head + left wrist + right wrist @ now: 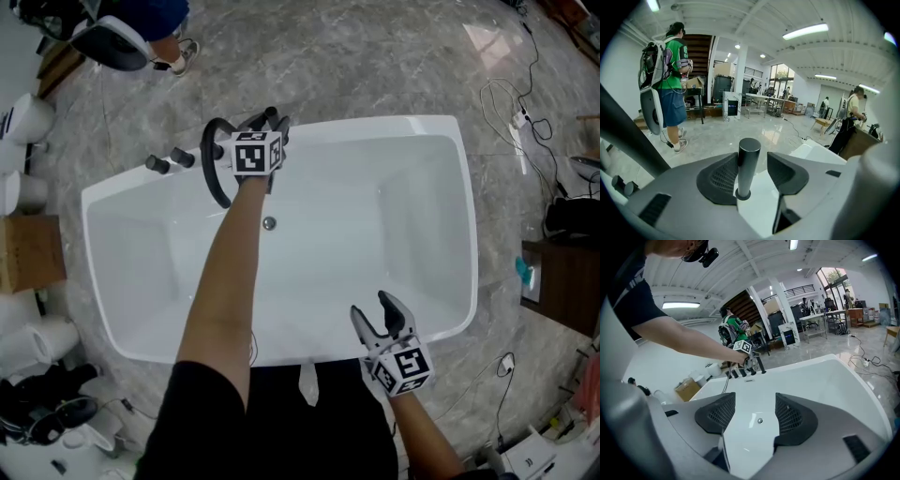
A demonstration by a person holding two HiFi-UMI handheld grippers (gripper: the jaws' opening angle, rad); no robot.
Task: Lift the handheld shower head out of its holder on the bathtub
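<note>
The handheld shower head (748,166) is a black upright cylinder standing in its holder on the rim of the white bathtub (375,127). In the left gripper view it stands between the jaws of my left gripper (752,176). The left pad lies close against it and a gap shows at the right pad. In the head view the left gripper (267,120) reaches over the far rim beside the black hose loop (214,164) and hides the shower head. My right gripper (375,314) hovers open and empty over the near rim. It points across the tub towards the drain (760,420).
Two dark faucet knobs (159,164) sit on the rim left of the hose. A person with a backpack (670,84) stands on the marble floor beyond the tub. A cardboard box (28,253) lies at the left, cables (511,122) and a wooden cabinet (562,281) at the right.
</note>
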